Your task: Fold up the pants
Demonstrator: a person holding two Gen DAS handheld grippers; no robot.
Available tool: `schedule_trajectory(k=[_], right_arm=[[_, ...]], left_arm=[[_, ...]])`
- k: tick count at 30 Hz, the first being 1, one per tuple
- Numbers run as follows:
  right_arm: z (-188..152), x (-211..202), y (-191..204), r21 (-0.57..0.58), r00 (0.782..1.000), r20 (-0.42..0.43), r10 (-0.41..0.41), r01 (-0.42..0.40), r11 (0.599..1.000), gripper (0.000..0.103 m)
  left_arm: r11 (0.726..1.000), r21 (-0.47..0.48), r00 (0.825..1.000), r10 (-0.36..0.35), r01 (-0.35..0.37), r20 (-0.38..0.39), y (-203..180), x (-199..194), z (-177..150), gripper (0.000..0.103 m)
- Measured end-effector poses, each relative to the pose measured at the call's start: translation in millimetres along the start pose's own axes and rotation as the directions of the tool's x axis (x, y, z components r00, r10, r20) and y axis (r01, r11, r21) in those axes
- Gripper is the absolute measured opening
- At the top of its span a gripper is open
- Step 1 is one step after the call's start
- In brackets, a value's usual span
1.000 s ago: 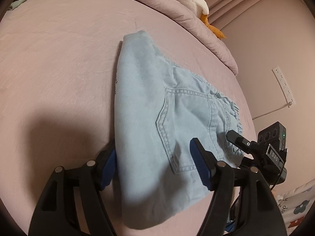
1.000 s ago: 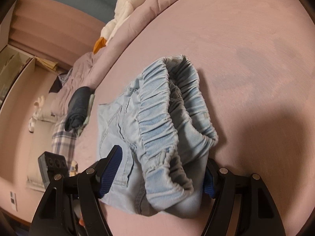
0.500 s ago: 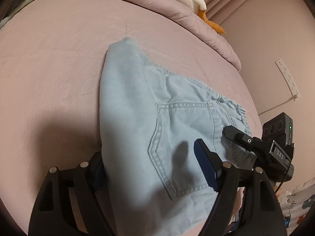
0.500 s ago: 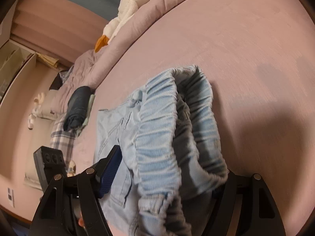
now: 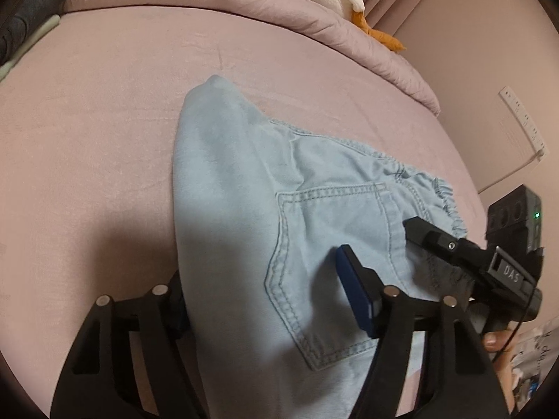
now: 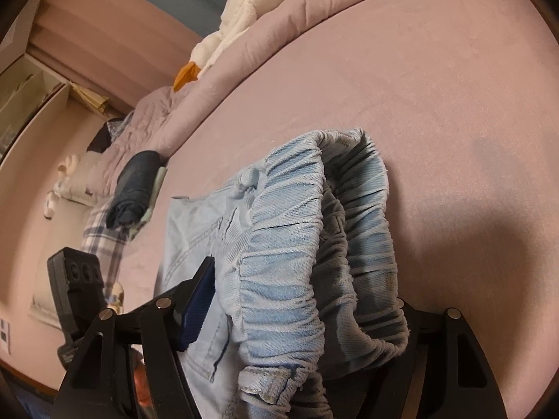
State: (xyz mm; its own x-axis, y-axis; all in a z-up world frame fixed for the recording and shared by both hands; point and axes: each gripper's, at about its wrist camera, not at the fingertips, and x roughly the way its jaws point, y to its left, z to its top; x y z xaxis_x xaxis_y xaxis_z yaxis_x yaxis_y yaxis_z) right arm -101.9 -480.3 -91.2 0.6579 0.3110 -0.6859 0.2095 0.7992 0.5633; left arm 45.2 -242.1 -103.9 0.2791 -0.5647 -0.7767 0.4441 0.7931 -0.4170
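The pants (image 5: 265, 216), pale blue denim, lie on the pink bed sheet (image 5: 104, 122) in front of me, already doubled over into a broad bundle. In my left view a back pocket (image 5: 325, 262) faces up with its stitched outline clear, and the gathered elastic waistband (image 6: 300, 272) bunches toward my right side; in my right view that waistband rises in thick ruffled folds directly before the camera.

My left gripper (image 5: 269, 300) straddles the near part of the fabric. Its jaws have just been closing in, with the denim between them; the blue pad (image 5: 356, 293) on one finger rests over the cloth beside the pocket, while the other finger is tucked under the folded edge, so I cannot tell if the pads truly press the fabric.

My right gripper (image 6: 297, 317) stands with its jaws set wide around the waistband. One blue pad (image 6: 197, 303) sits just beside the ruffles; the other finger is hidden behind the cloth, so whether it pinches I cannot tell.

Beyond the pants, a rumpled pink duvet (image 5: 279, 14) runs along the far edge of the bed, with a white plush toy (image 6: 227, 31) with an orange beak on it. A rolled dark garment (image 6: 134, 188) lies at the bed's edge
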Motion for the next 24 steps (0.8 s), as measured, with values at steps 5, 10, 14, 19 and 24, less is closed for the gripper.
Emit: schedule_trajectory(k=[5, 10, 14, 19, 24], right_arm=[[-0.3, -0.7, 0.9, 0.004, 1.000, 0.002, -0.024, 0.024, 1.000, 0.066], [-1.7, -1.1, 5.9, -0.003, 0.998, 0.014, -0.060, 0.060, 0.998, 0.059], [-4.3, -0.6, 18.1, -0.045, 0.991, 0.035, -0.127, 0.129, 0.991, 0.053], [-8.9, -4.2, 40.4, -0.131, 0.977, 0.096, -0.192, 0.203, 0.970, 0.044], [-14.7, -10.1, 58.2, -0.188, 0.964, 0.160, -0.213, 0.242, 0.952, 0.040]], left_arm=[[0.999, 0.009, 0.999, 0.045, -0.045, -0.003, 2.3, -0.6, -0.4, 0.052], [0.996, 0.011, 0.996, 0.084, -0.084, 0.001, -0.5, -2.8, -1.9, 0.046], [0.987, 0.061, 0.989, 0.149, -0.149, 0.017, -15.2, -1.2, -2.7, 0.039], [0.977, 0.090, 0.981, 0.188, -0.192, 0.049, -23.0, -2.7, -5.0, 0.028], [0.983, 0.075, 0.983, 0.164, -0.170, 0.077, -21.7, -13.0, -7.2, 0.020]])
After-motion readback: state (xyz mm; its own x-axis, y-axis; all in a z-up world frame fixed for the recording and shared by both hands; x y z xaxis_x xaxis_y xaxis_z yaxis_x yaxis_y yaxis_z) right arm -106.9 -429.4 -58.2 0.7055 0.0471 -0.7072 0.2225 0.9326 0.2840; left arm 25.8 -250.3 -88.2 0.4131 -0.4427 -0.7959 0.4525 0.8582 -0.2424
